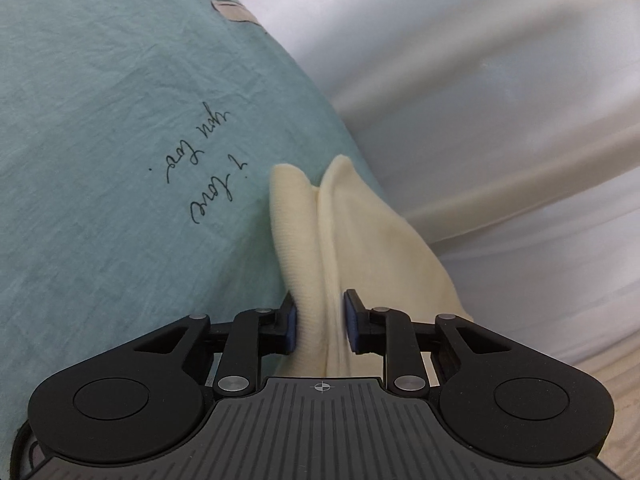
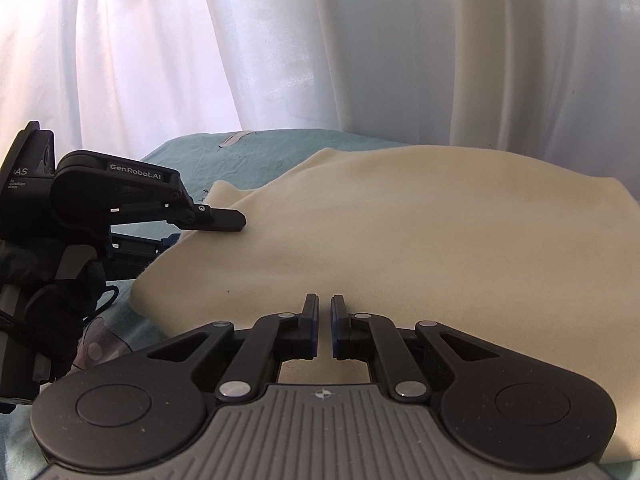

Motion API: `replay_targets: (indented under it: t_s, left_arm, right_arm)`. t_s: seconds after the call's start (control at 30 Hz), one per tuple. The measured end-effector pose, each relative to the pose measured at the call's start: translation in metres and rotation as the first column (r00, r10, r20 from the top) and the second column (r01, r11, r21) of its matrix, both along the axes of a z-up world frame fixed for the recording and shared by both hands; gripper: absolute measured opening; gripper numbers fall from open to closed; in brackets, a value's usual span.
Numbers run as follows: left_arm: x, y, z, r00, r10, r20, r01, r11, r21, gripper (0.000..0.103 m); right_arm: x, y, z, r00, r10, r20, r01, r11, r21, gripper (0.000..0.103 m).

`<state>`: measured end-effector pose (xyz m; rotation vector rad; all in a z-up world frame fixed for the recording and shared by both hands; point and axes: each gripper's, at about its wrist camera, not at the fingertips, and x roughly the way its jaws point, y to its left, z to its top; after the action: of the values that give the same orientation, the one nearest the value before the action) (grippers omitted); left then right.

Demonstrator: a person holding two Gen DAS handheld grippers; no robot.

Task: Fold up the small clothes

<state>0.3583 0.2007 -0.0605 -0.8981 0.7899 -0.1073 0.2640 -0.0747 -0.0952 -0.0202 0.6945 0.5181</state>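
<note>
A cream knit garment (image 2: 420,232) lies on a teal bed sheet (image 1: 100,128). My left gripper (image 1: 320,322) is closed on a bunched edge of the garment (image 1: 340,240), cloth filling the gap between its blue pads. In the right wrist view the left gripper (image 2: 216,220) clamps the garment's left edge, one finger above the cloth and one beneath. My right gripper (image 2: 324,320) hovers low over the garment's near edge, its jaws nearly together with a narrow gap and nothing visibly between them.
White sheer curtains (image 2: 320,40) hang behind the bed and show at the right of the left wrist view (image 1: 480,100). The sheet (image 2: 180,148) carries handwritten script (image 1: 204,164). Wooden floor (image 1: 616,384) shows at lower right.
</note>
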Motion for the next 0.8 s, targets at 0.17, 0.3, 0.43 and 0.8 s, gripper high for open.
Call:
replay_targets:
  t_s: [0.17, 0.3, 0.43, 0.8]
  left_arm:
    - [0.000, -0.008, 0.007, 0.999, 0.009, 0.033, -0.009, 1.000, 0.026, 0.020]
    - [0.001, -0.023, 0.029, 0.997, -0.035, 0.075, 0.027, 0.994, 0.106, 0.018]
    - [0.005, -0.055, 0.059, 0.984, -0.115, 0.138, 0.088, 0.979, 0.186, 0.018]
    - [0.021, -0.172, 0.043, 0.956, -0.281, 0.089, 0.244, 0.923, 0.297, 0.018]
  right_arm:
    - [-0.002, 0.002, -0.005, 0.999, 0.034, -0.004, -0.034, 0.999, -0.002, 0.006]
    - [-0.003, -0.016, 0.006, 1.000, 0.000, -0.030, 0.002, 0.999, 0.050, 0.006]
    - [-0.006, -0.051, 0.025, 0.996, -0.089, -0.010, 0.089, 0.989, 0.115, 0.006]
    - [-0.013, -0.123, 0.045, 0.958, -0.286, -0.018, 0.284, 0.941, 0.186, 0.006]
